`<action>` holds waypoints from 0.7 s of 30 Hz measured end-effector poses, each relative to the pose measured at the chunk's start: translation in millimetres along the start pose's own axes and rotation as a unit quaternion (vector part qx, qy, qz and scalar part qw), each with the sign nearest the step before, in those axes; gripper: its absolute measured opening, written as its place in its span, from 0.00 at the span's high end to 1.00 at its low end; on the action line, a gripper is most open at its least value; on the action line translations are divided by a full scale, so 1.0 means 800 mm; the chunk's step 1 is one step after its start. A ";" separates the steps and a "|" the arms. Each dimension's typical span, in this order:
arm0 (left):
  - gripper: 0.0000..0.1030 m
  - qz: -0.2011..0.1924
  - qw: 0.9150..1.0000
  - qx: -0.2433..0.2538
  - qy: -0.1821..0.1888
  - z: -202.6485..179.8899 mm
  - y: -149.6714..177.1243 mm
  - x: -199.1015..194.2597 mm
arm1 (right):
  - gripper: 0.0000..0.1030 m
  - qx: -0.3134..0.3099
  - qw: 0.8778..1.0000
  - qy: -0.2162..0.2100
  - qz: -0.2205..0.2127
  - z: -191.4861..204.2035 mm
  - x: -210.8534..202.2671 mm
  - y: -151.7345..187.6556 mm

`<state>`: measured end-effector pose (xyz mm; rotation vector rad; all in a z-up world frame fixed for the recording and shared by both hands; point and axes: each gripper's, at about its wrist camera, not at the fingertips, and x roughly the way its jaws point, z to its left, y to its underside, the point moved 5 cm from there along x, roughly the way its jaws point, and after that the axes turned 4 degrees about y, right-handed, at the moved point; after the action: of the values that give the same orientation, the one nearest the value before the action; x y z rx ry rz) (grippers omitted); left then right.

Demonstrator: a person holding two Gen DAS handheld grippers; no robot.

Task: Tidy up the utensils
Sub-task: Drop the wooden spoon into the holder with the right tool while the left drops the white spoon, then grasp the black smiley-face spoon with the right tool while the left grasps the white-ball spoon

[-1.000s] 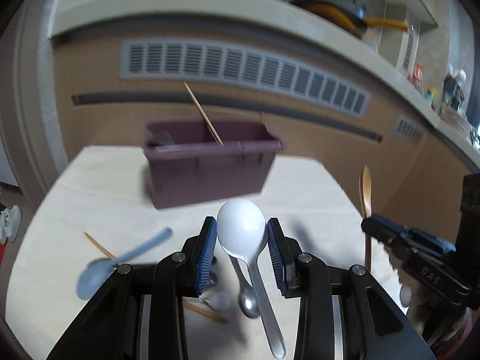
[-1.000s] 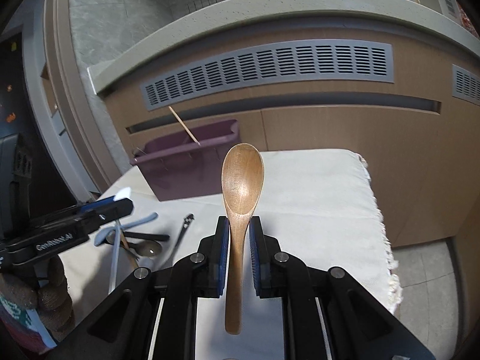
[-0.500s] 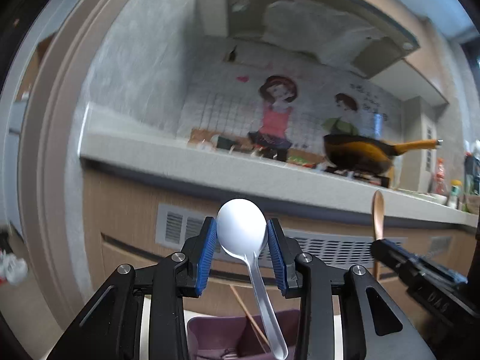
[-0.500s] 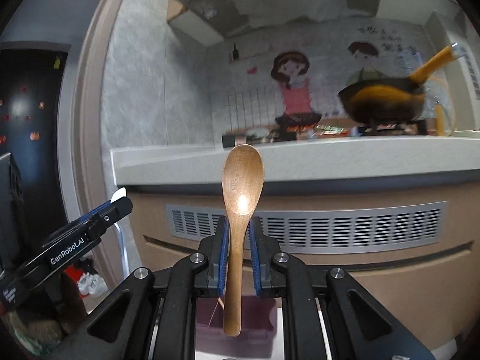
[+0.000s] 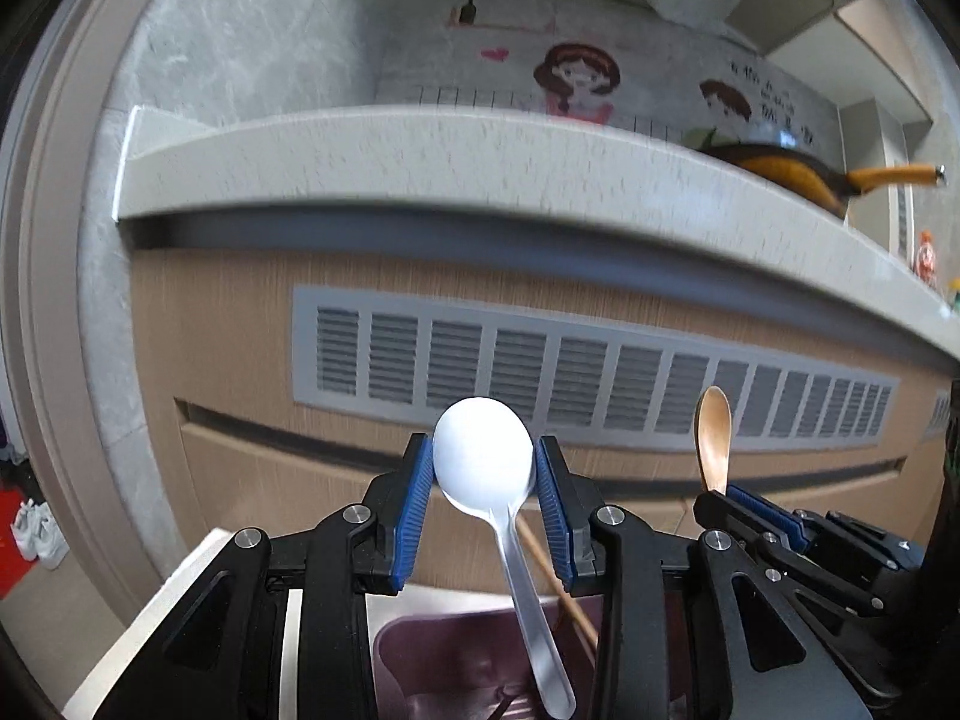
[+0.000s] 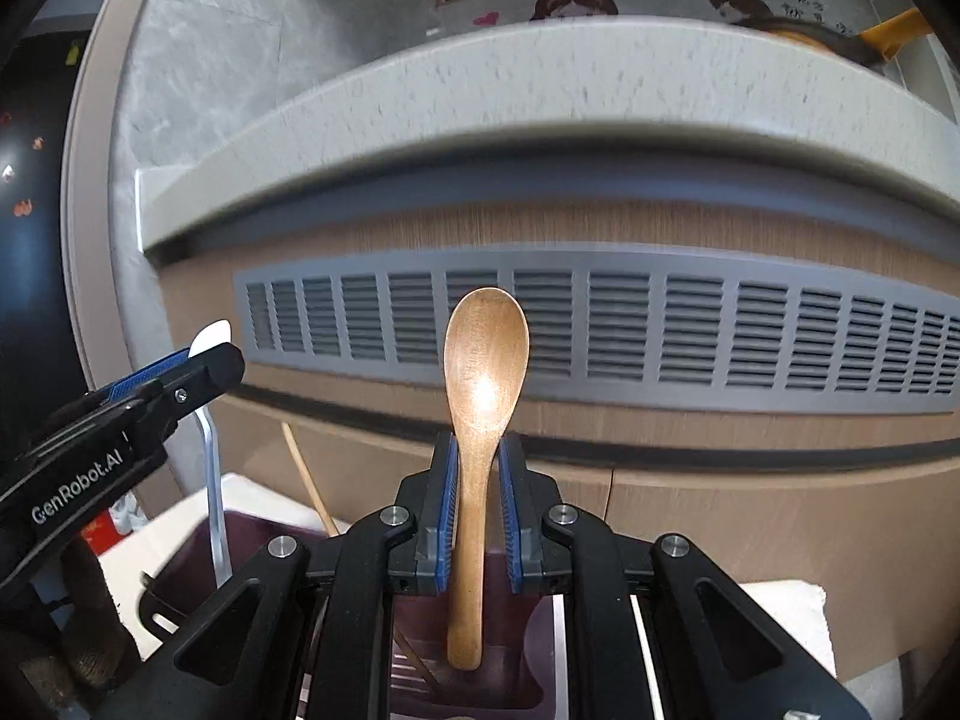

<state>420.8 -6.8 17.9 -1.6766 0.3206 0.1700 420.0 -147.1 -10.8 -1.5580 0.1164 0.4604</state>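
Observation:
My left gripper (image 5: 483,480) is shut on a white plastic spoon (image 5: 483,456), bowl up, its handle hanging down over the purple utensil bin (image 5: 456,660). My right gripper (image 6: 479,480) is shut on a wooden spoon (image 6: 486,348), bowl up, handle tip reaching into the purple bin (image 6: 510,648) below. Each gripper shows in the other's view: the right one (image 5: 756,516) with its wooden spoon (image 5: 712,438), the left one (image 6: 180,378) with the white spoon's handle (image 6: 211,480). A wooden chopstick (image 5: 558,582) leans in the bin.
A kitchen counter edge (image 5: 480,162) and a cabinet front with a grey vent grille (image 5: 540,366) stand close behind the bin. The cloth-covered table (image 6: 792,618) shows at the bottom edges. A yellow pan (image 5: 798,174) sits on the counter.
Both grippers have tilted back down and come closer to the bin; the bin now lies right under both spoon handles. The spoons stay gripped.

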 end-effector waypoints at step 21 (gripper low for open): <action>0.61 0.098 0.991 -0.036 0.080 0.021 0.042 -0.091 | 0.86 -0.043 0.989 -0.037 0.135 0.008 -0.112 0.058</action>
<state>342.9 14.6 5.3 -1.7330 0.6080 0.1948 320.6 -162.0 -21.7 -1.6140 0.2548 0.7435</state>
